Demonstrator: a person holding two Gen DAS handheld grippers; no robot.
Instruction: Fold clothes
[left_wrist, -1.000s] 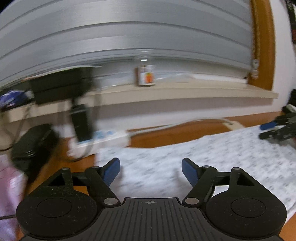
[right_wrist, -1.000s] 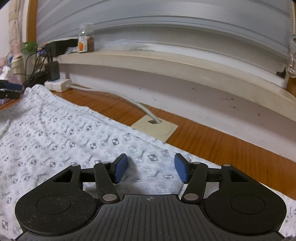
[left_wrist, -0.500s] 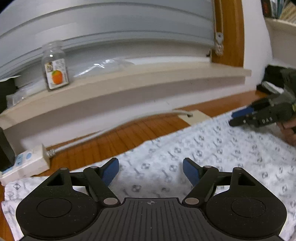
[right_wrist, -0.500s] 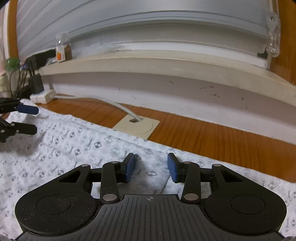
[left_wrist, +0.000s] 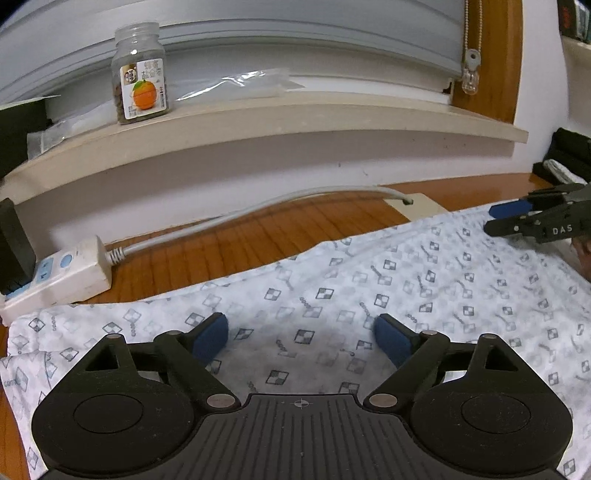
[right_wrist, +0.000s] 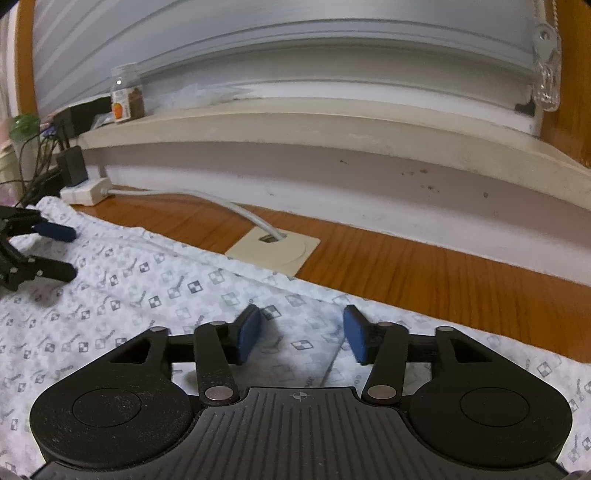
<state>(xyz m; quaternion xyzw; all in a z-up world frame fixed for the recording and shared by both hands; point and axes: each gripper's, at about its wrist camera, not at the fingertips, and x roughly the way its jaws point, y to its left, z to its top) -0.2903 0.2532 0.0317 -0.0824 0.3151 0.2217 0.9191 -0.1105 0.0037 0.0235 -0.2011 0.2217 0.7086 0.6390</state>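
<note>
A white garment (left_wrist: 406, 280) printed with small grey checks lies spread flat on the wooden table, its far edge running along the wall side. My left gripper (left_wrist: 301, 332) hovers low over its left part, jaws wide and opening, only flat cloth beneath them. In the right wrist view the same garment (right_wrist: 147, 295) fills the left and bottom. My right gripper (right_wrist: 303, 325) sits over its far edge near a seam, jaws opening, pads not pressing on cloth. Each gripper shows in the other's view: the right gripper (left_wrist: 517, 218) at far right, the left gripper (right_wrist: 55, 251) at far left.
A white power strip (left_wrist: 55, 273) with a grey cable lies on the wood left of the garment. A beige cable plate (right_wrist: 273, 251) sits just beyond the cloth's far edge. On the window sill (left_wrist: 332, 114) above the table stands a glass jar (left_wrist: 140, 74).
The left gripper has moved right along the garment's far edge and its jaws have widened. The right gripper's jaws narrowed and then spread again, and it stayed in place.
</note>
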